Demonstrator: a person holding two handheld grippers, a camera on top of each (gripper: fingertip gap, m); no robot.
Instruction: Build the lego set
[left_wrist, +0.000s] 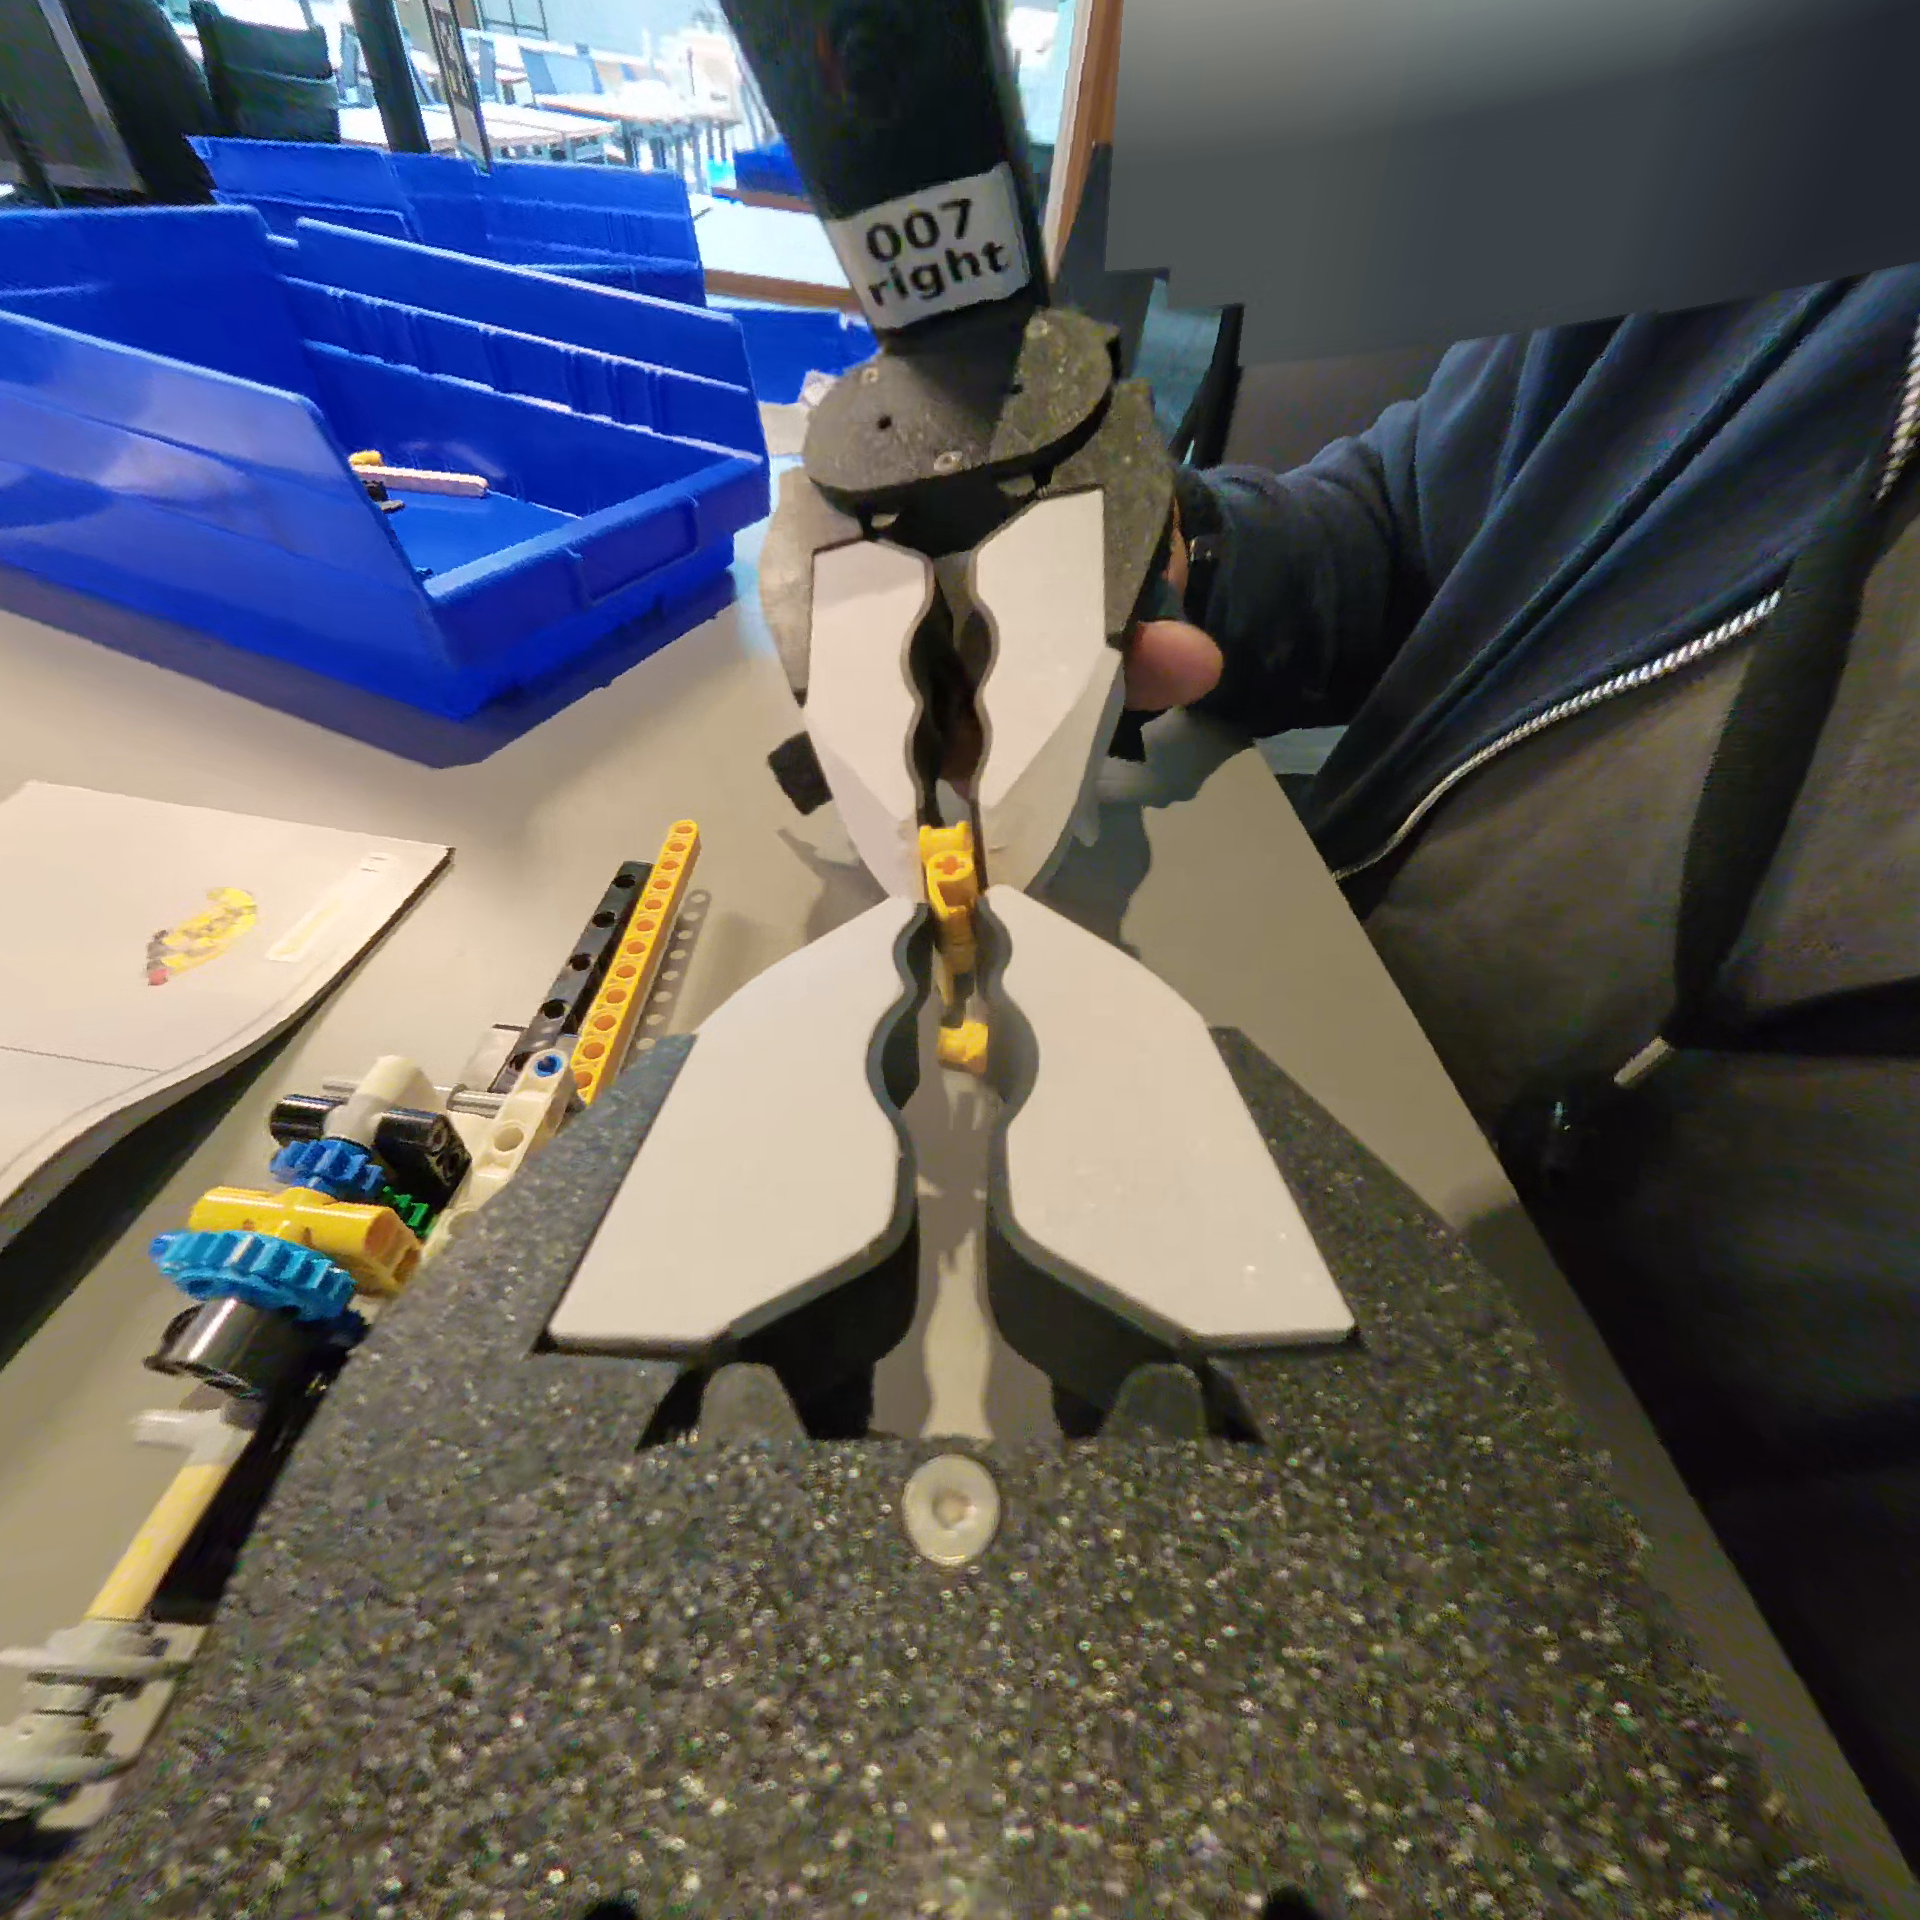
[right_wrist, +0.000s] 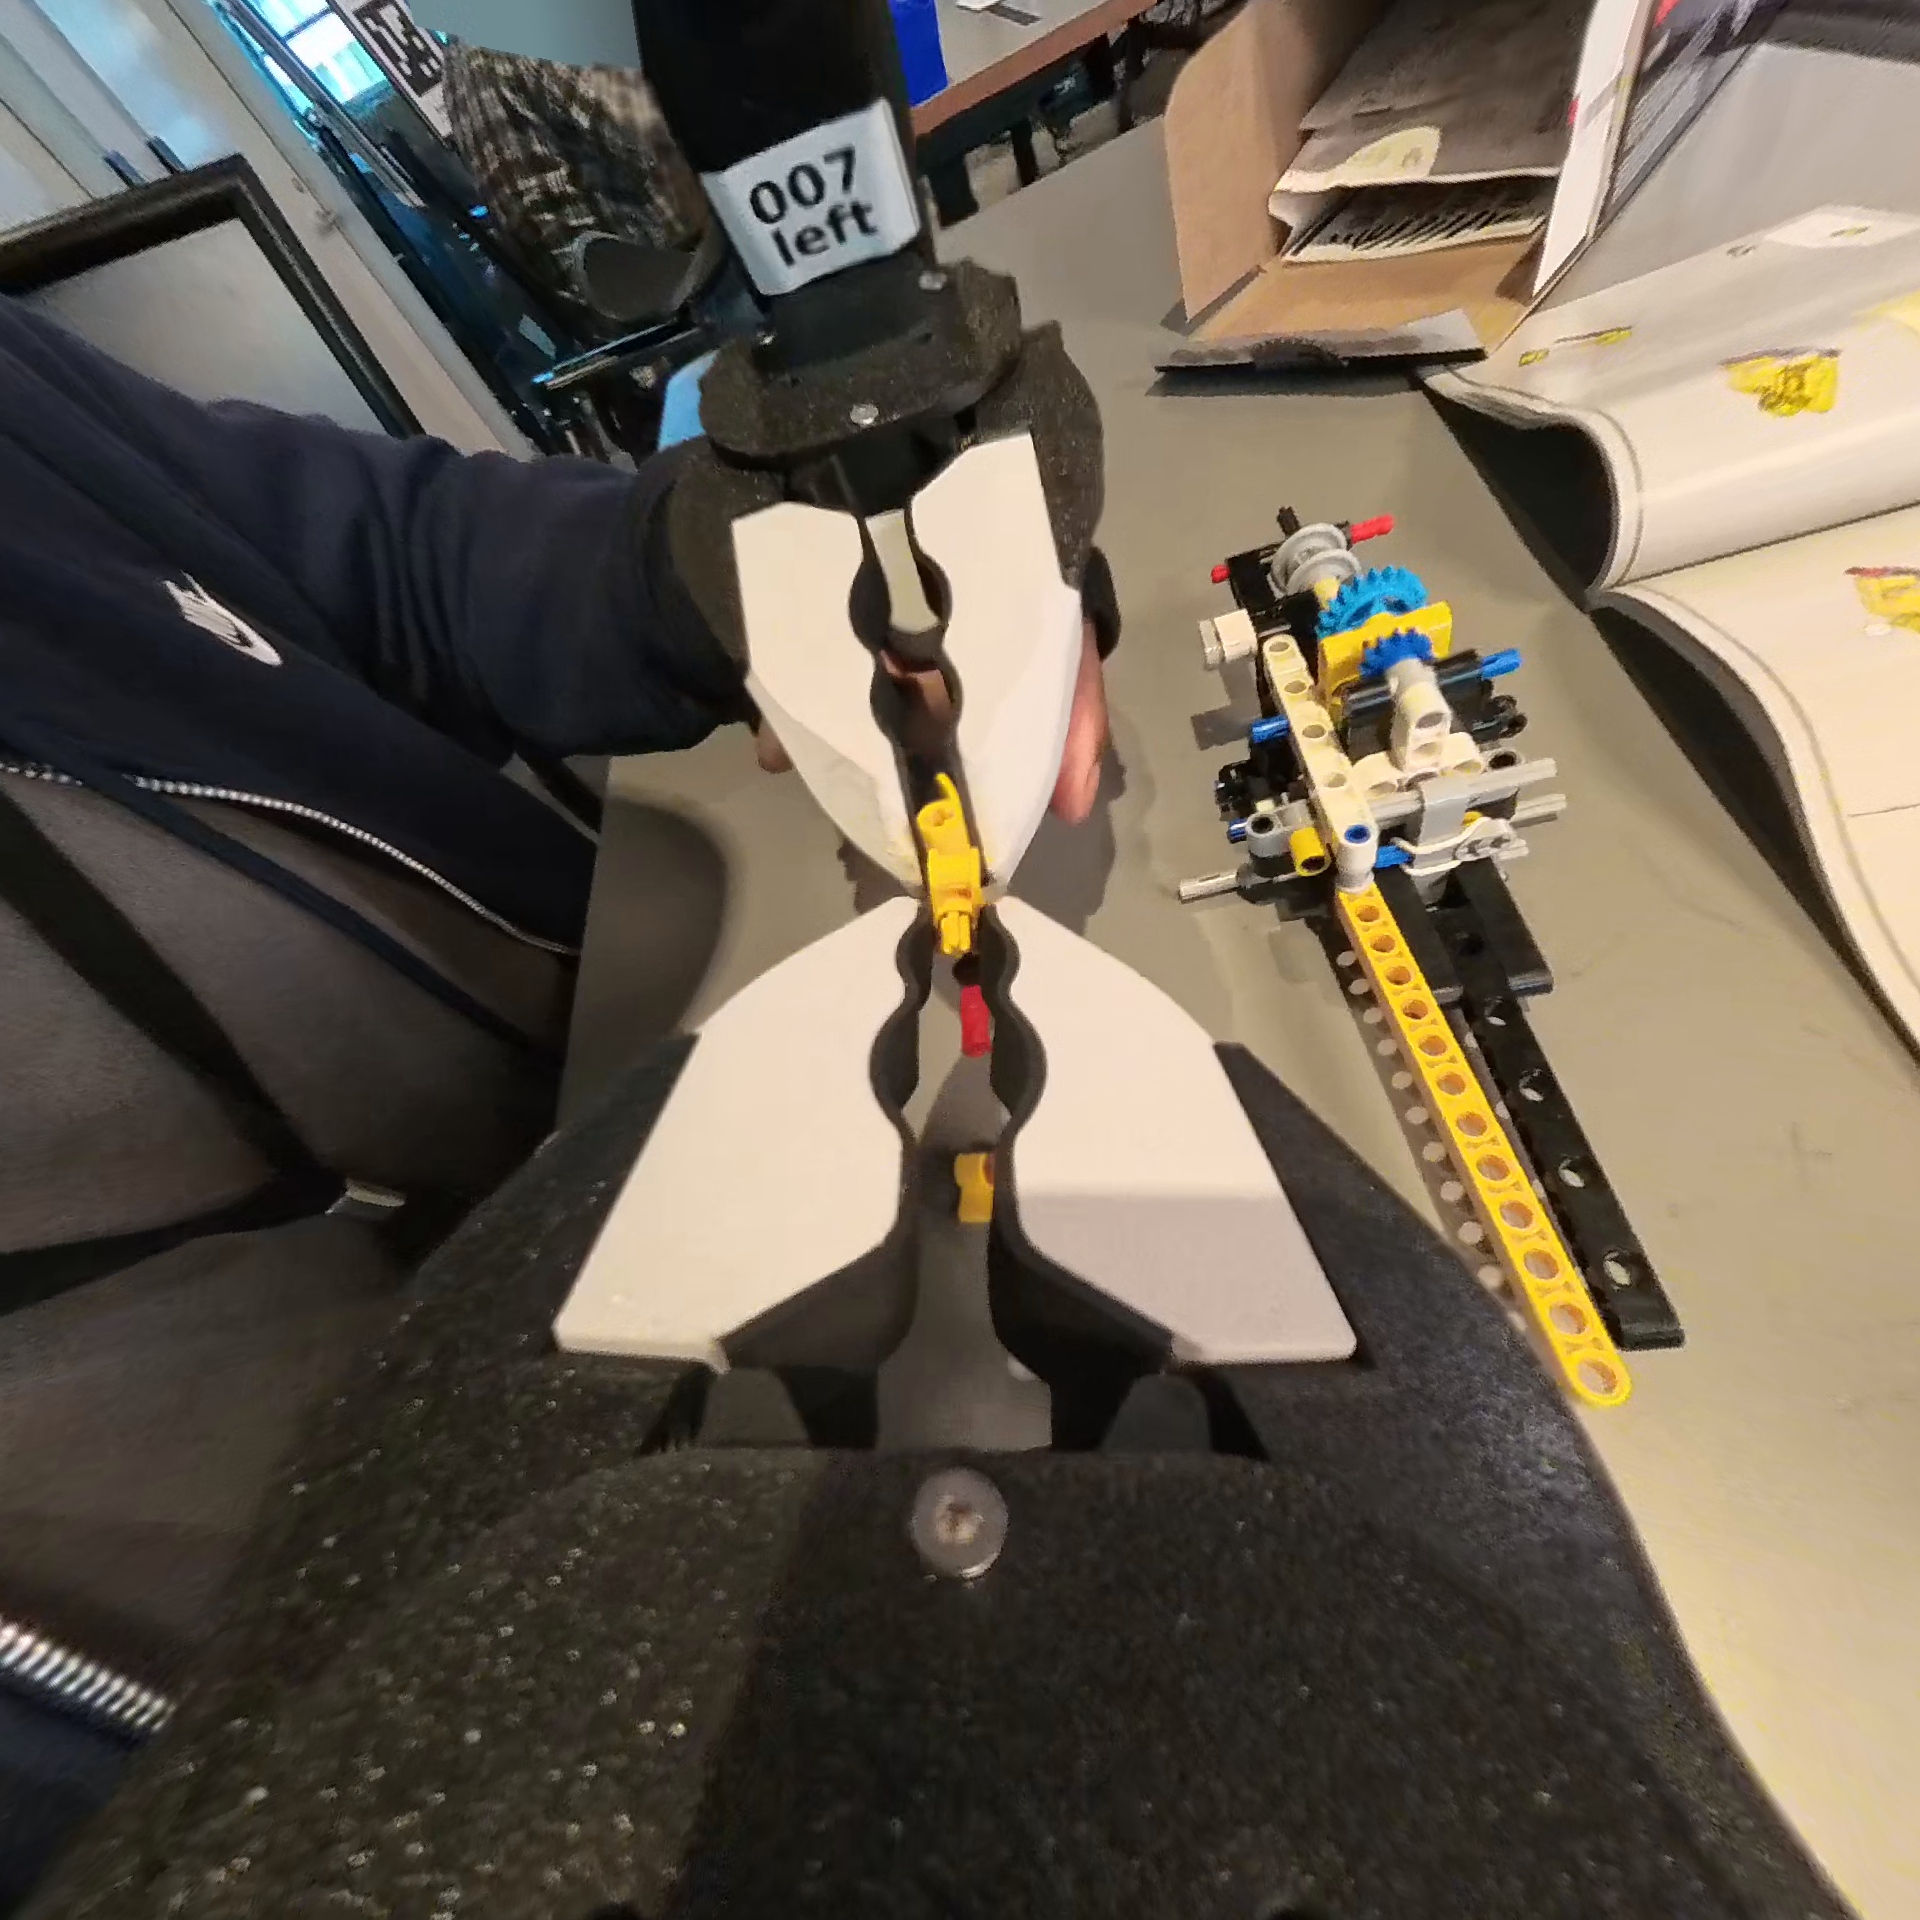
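My left gripper (left_wrist: 951, 920) and my right gripper (right_wrist: 954, 930) meet tip to tip above the grey table. Both are shut on a small yellow connector piece (left_wrist: 951, 883), which also shows in the right wrist view (right_wrist: 951, 868). A red axle end shows in the piece, and a red stub (right_wrist: 974, 1023) sits between my right fingers. The right gripper (left_wrist: 951, 847) reaches in from above in the left wrist view, and the left gripper (right_wrist: 951, 862) does so in the right wrist view. A small loose yellow part (right_wrist: 974, 1184) lies on the table below. The half-built chassis (right_wrist: 1382, 727) with blue gears and a long yellow beam (right_wrist: 1475, 1132) lies beside them.
Blue parts bins (left_wrist: 364, 468) stand at the back left. An open instruction booklet (left_wrist: 156, 935) lies beside the chassis (left_wrist: 343, 1195). A cardboard box (right_wrist: 1351, 208) stands behind it. A person in a dark jacket (left_wrist: 1662, 831) is at the table's edge. Left and right tips are no more than a few centimetres apart.
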